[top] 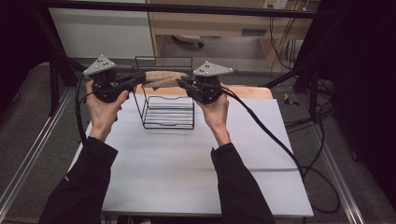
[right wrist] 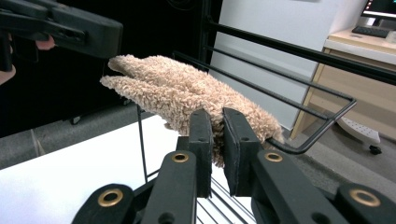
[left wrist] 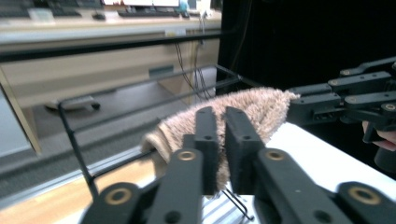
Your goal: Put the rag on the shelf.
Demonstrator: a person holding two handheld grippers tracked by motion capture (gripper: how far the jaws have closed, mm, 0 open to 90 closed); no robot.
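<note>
A fuzzy tan cloth, perhaps a sock, hangs stretched in the air between my two grippers, above the black wire rack. My left gripper is shut on the cloth's left end; in the left gripper view its jaws pinch the fuzzy cloth at the gripper. My right gripper is shut on the right end; in the right gripper view the gripper clamps the cloth, with the other gripper's jaws at the far end.
The wire rack stands at the back of the white table, with a tall rear frame behind the cloth. A wooden strip edges the table's far side. Cables trail off to the right. Dark frame posts flank the table.
</note>
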